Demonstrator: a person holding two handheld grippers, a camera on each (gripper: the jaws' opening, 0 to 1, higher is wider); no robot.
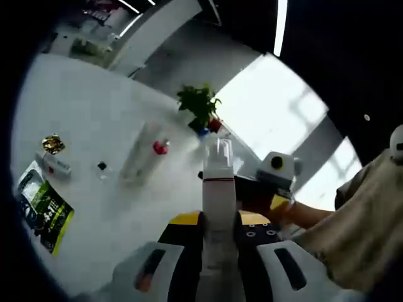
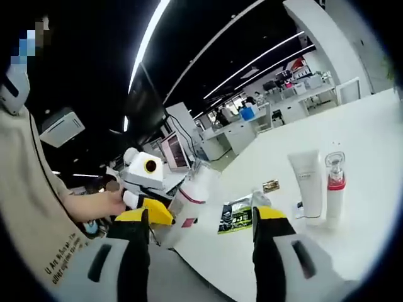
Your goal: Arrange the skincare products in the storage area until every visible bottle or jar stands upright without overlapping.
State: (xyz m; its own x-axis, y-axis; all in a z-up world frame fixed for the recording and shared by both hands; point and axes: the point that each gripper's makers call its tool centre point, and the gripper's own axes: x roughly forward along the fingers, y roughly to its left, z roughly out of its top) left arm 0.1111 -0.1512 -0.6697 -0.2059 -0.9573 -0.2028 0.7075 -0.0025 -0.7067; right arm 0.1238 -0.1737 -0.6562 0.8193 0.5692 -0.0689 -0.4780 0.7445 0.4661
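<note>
A: Left gripper?
B: Its jaws are clamping a tall white bottle, lifting it above the white table. A white tube and a red-capped bottle are sitting far left, near a potted plant.

A: Right gripper?
B: Jaws are standing apart, gripping nothing. To the right, 2 products are standing upright, just beside each other: tube, red-banded pump bottle. A green packet is lying near them.

Left gripper: jaws closed on a white bottle. Beyond the bottle on the table, a white tube stands beside a red-capped bottle.
</note>
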